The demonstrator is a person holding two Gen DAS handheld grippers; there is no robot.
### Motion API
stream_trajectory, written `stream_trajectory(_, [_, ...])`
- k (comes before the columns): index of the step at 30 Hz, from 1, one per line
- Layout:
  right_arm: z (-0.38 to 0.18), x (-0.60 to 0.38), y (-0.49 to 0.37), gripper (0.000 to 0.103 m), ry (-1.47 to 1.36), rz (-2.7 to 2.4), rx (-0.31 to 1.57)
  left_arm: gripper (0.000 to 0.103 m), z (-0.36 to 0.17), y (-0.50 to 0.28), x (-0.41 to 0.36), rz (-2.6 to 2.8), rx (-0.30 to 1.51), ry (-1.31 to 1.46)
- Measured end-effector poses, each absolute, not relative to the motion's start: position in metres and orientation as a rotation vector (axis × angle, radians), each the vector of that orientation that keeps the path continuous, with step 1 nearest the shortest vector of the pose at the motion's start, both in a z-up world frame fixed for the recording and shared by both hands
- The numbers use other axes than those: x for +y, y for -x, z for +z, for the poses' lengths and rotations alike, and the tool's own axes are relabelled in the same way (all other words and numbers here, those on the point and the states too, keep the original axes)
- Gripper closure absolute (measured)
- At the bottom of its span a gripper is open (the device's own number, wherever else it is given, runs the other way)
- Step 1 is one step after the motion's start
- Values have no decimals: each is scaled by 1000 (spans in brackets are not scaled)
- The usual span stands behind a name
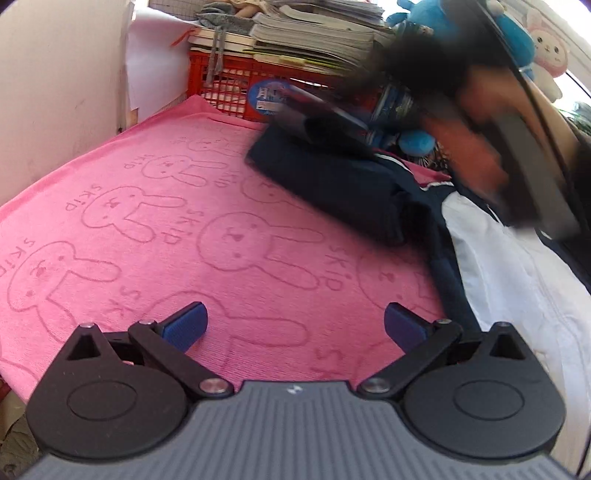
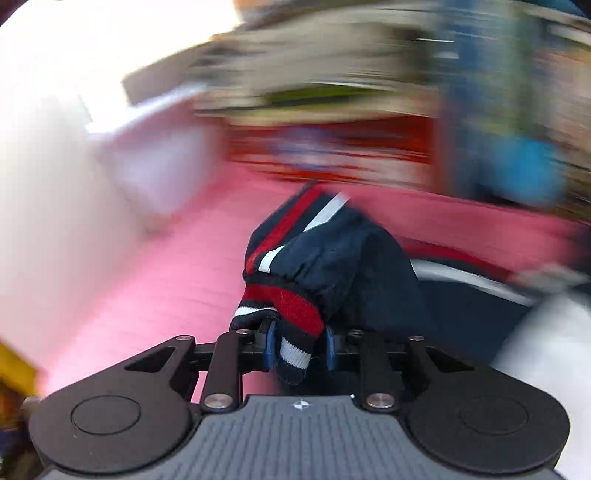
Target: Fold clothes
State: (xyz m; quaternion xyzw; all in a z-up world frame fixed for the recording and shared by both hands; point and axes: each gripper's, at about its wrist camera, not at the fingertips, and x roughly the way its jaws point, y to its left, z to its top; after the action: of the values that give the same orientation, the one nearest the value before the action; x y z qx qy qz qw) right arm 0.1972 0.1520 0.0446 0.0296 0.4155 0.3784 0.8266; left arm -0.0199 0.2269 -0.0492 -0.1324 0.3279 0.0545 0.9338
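- Your left gripper [image 1: 295, 325] hangs over the pink rabbit-print towel [image 1: 155, 229] with its blue pads spread wide apart and nothing between them.
- Your right gripper [image 2: 300, 349] has its pads closed on the striped cuff [image 2: 291, 314] of the navy jacket [image 2: 343, 266] — red, white and navy ribbing bunched between the fingers, the sleeve rising away from them above the towel.
- In the left wrist view the jacket's body lies on the far right part of the towel, partly folded, with white lining [image 1: 509, 280] spread towards the right edge; how far it runs is cut off by the frame.
- Your arm [image 1: 476, 147] and the right tool cross the upper right of that view as a dark smear — their outlines cannot be made out.
- The right wrist view is heavily blurred beyond the sleeve: only streaks of red, blue and tan show.
- Behind the towel stands a red crate [image 1: 236, 85] with stacked papers [image 1: 317, 33] on top, and plush toys [image 1: 546, 51] at the right.
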Motion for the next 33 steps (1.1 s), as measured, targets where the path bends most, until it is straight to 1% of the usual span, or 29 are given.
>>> stream_trajectory(1, [48,182,-196,75,-96,905,906,0,-49,20,230,119,669,277])
stream_trajectory(3, [50,232,-191,61,-154,1100,983,0,-48,22,239,138,664,287])
stream_trajectory(5, [50,264,-179,37,-145,1207,1026,0,-49,23,244,148,661,292])
stream_trajectory(8, [51,260,-172,26,-80,1183,973,0,-51,24,252,164,657,298])
stream_trajectory(11, [51,246,-170,26,-12,1132,906,0,-53,25,260,179,652,305])
stream_trajectory(15, [30,238,-168,28,297,1012,804,0,-53,26,261,150,641,307])
stream_trajectory(16, [25,236,-167,30,372,980,776,0,-53,27,261,143,639,306])
stream_trajectory(17, [20,235,-167,35,446,946,748,0,-54,27,261,135,638,305])
stream_trajectory(18, [14,234,-165,38,496,942,736,0,-54,28,260,133,637,301])
stream_trajectory(20, [4,246,-157,40,507,1042,757,0,-54,28,259,127,635,294])
stream_trajectory(22, [-1,268,-151,39,548,1039,710,0,-54,30,259,112,630,300])
stream_trajectory(23, [-4,279,-149,40,568,1037,687,0,-54,30,259,103,628,301])
stream_trajectory(24, [-6,290,-146,43,589,1036,664,0,-54,30,259,99,627,302])
stream_trajectory(25, [-7,298,-143,54,605,1044,642,0,-54,31,259,95,625,303])
stream_trajectory(26, [-3,296,-140,61,615,1075,627,0,-55,31,260,91,622,308])
stream_trajectory(28, [6,292,-133,65,633,1136,595,0,-55,32,262,83,615,318])
stream_trajectory(30, [14,289,-126,59,652,1198,562,0,-56,32,265,79,613,324])
stream_trajectory(31, [19,287,-122,47,661,1228,545,0,-56,32,265,77,610,324])
stream_trajectory(32, [23,286,-119,32,669,1259,528,0,-56,33,265,76,608,323])
stream_trajectory(33, [27,284,-115,28,678,1289,511,0,-56,33,265,74,605,323])
